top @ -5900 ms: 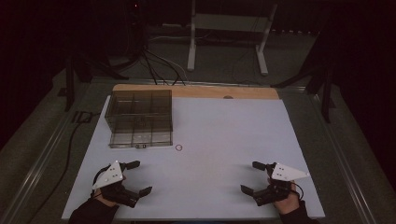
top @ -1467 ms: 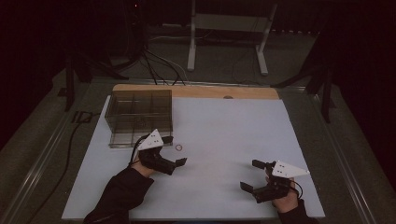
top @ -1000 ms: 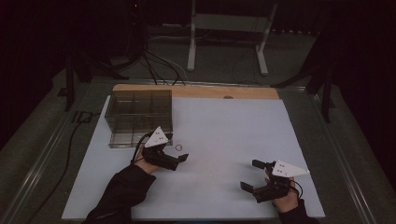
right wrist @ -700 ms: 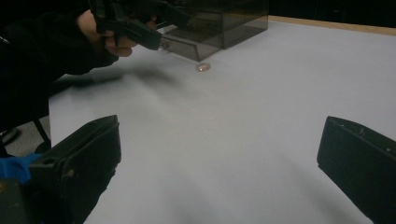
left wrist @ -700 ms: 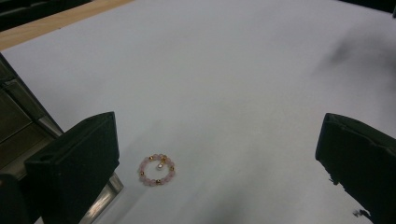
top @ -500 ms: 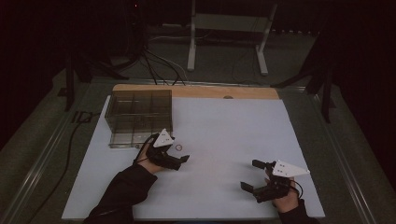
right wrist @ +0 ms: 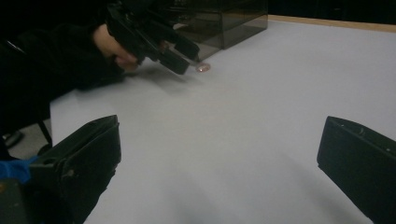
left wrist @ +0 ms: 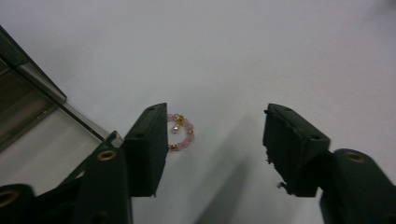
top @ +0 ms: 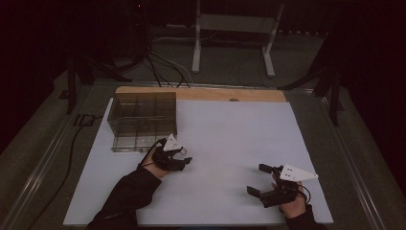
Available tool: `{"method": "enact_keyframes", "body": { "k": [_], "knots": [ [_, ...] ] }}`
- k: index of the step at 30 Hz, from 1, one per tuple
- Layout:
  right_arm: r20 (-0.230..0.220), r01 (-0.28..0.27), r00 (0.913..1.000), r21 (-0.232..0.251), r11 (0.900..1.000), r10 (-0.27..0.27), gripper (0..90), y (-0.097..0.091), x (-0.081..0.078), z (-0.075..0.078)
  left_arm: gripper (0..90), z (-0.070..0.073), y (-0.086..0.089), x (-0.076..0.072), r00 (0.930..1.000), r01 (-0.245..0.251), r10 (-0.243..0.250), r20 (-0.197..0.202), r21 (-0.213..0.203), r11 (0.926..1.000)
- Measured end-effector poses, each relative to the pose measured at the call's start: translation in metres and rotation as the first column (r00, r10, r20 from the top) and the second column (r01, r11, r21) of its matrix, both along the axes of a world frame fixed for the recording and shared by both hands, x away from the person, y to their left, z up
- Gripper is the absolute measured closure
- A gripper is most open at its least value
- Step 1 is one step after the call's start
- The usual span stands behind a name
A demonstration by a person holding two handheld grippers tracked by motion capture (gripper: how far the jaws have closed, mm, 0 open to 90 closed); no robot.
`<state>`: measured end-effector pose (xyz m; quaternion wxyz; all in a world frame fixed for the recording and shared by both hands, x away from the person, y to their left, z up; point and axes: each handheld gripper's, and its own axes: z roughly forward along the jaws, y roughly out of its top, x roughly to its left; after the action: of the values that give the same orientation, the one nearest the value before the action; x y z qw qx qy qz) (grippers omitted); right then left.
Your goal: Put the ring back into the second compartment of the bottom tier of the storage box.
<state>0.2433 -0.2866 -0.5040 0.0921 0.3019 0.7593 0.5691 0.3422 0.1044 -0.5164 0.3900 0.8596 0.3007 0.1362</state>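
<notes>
Bead bracelet (left wrist: 181, 133) is lying on the white table (top: 230, 139) just in front of the clear organizer box (top: 142, 120), my left gripper (left wrist: 215, 140) has been closing around it but hasn't pinched yet, right gripper (right wrist: 219, 172) parked wide open, so pickup's not done.

**No readable text**

No words, labels, brands, numbers or signs can be read in any of the views; the scene is dim, and every lit surface is plain and unmarked
</notes>
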Motion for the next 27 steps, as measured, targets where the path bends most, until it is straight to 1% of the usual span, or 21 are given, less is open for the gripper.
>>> {"method": "enact_keyframes", "body": {
  "k": [2,3,5,6,7,8,9,10,11,12,14,15,16,18,19,20,21,23,25,27],
  "knots": [
    [0.001,0.006,1.0,0.0,1.0,-0.006,0.0,-0.001,0.0,0.0,49.9,0.0,0.0,0.001,0.9995,0.012,-0.013,0.029,0.013,0.9998],
    [0.001,0.006,1.0,0.0,1.0,-0.006,0.0,-0.001,0.0,0.0,51.2,-0.001,-0.001,0.001,0.9991,0.018,-0.018,0.037,0.02,0.9996],
    [0.005,0.006,1.0,-0.001,1.0,-0.006,0.0,-0.001,-0.001,0.0,52.2,-0.001,-0.001,0.001,0.9991,0.018,-0.018,0.037,0.02,0.9996],
    [0.005,0.003,1.0,-0.008,1.0,-0.003,0.0,0.0,0.0,0.0,55.0,-0.004,-0.002,0.005,0.999,0.015,-0.017,0.042,0.042,0.999],
    [0.004,0.003,1.0,-0.009,1.0,-0.003,0.0,0.0,0.0,0.0,57.8,-0.005,-0.002,0.005,0.9988,0.02,-0.021,0.043,0.039,0.9991],
    [0.004,0.002,1.0,-0.011,0.9999,-0.002,0.0,0.001,0.0,0.0,58.4,-0.006,-0.004,0.006,0.9989,0.018,-0.02,0.042,0.046,0.9988],
    [0.007,0.002,1.0,-0.015,0.9999,-0.002,0.0,0.001,-0.001,0.0,60.2,-0.006,-0.005,0.008,0.9991,0.024,-0.026,0.032,0.052,0.9983],
    [0.009,0.002,1.0,-0.016,0.9999,-0.002,0.0,0.001,-0.001,0.0,60.6,-0.007,-0.006,0.009,0.9995,0.019,-0.021,0.024,0.066,0.9976],
    [0.006,0.0,1.0,-0.018,0.9998,0.0,0.0,0.001,-0.001,0.0,61.6,-0.008,-0.006,0.011,0.9996,0.022,-0.023,0.017,0.065,0.9976],
    [0.004,0.0,1.0,-0.019,0.9998,0.0,0.0,0.001,-0.001,0.0,62.4,-0.01,-0.007,0.012,0.9997,0.023,-0.024,0.004,0.064,0.9977],
    [0.001,0.0,1.0,-0.014,0.9999,0.0,0.0,0.001,-0.001,0.0,63.8,-0.01,-0.005,0.016,0.9993,0.028,-0.027,-0.027,0.043,0.9987],
    [0.004,0.001,1.0,-0.011,0.9999,-0.001,0.0,0.001,-0.001,0.0,65.0,-0.01,-0.004,0.017,0.9992,0.028,-0.027,-0.028,0.042,0.9987],
    [0.003,0.0,1.0,-0.011,0.9999,0.0,0.0,0.001,-0.001,0.0,66.3,-0.01,-0.004,0.019,0.9989,0.026,-0.025,-0.039,0.036,0.999],
    [-0.001,0.0,1.0,-0.015,0.9999,0.0,0.0,0.001,0.0,-0.001,69.7,-0.01,-0.002,0.021,0.9987,0.023,-0.022,-0.046,0.033,0.9992],
    [-0.003,0.0,1.0,-0.014,0.9999,0.0,0.0,0.001,0.0,-0.001,71.5,-0.01,-0.002,0.021,0.9987,0.014,-0.012,-0.049,0.03,0.9995],
    [0.0,0.0,1.0,-0.013,0.9999,0.0,0.0,0.001,-0.001,0.0,74.0,-0.01,-0.002,0.021,0.9988,0.01,-0.009,-0.047,0.031,0.9995],
    [0.0,-0.001,1.0,-0.014,0.9999,0.001,0.0,0.002,-0.001,0.0,74.6,-0.01,-0.002,0.021,0.9989,0.011,-0.01,-0.045,0.038,0.9992],
    [0.002,0.0,1.0,-0.019,0.9998,0.0,0.0,0.002,-0.001,0.0,80.3,-0.009,-0.002,0.02,0.9988,0.007,-0.004,-0.049,0.045,0.999],
    [-0.001,-0.001,1.0,-0.013,0.9999,0.001,0.0,0.001,-0.001,0.0,83.7,-0.009,-0.001,0.02,0.9985,0.005,-0.003,-0.055,0.038,0.9992],
    [-0.003,-0.001,1.0,-0.008,1.0,0.001,0.0,0.001,-0.001,0.0,84.9,-0.008,0.0,0.02,0.9977,0.008,-0.006,-0.067,0.038,0.9992]
  ]
}}
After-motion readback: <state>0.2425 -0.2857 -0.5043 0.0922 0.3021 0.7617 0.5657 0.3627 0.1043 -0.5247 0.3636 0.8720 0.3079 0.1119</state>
